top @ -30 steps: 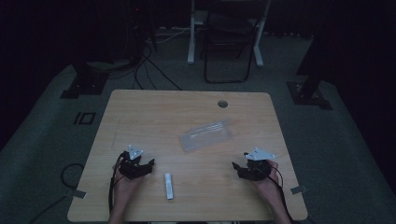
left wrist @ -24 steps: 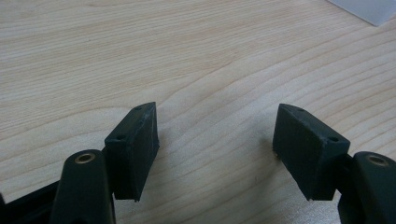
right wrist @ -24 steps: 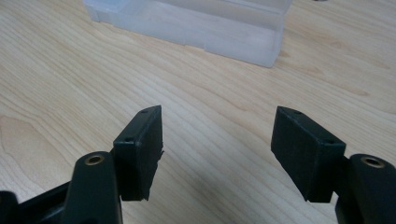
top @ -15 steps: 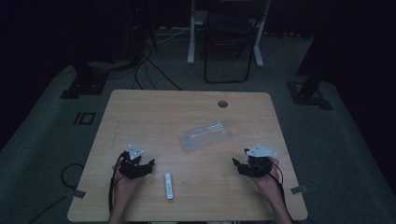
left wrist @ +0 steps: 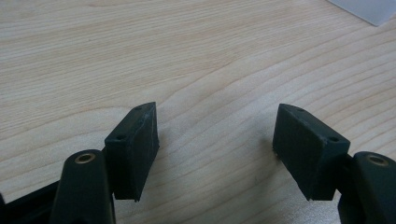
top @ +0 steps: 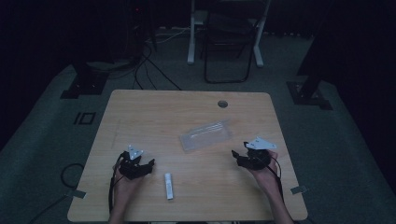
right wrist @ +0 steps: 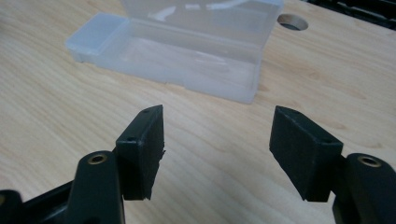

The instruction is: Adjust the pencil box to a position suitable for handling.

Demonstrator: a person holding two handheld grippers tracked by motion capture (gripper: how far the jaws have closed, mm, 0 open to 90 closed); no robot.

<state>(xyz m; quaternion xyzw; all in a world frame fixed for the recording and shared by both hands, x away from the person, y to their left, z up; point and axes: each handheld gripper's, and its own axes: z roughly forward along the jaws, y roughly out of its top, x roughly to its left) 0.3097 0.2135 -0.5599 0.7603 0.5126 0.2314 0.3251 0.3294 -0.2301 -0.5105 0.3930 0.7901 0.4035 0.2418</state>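
Nothing has shifted since a second ago. Both black two-jaw tongs, left (top: pixel 150 164) and right (top: pixel 235 155), rest released on the pale wooden desk (top: pixel 154 112). A clear plastic hinged case (top: pixel 206 135) lies ahead of the right tongs; a small white tube (top: pixel 168 185) lies just beside the left tongs, bare wood around.

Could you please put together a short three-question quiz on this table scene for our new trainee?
1. True or false: the left gripper holds something between its jaws.
2. Which lies nearer the right gripper: (a) the clear plastic case or (b) the small white tube?
3. Fill in: the round hole sits near the table's ____ edge.

Key: 1. False; both grippers are open and empty. 2. (a). 3. Far.
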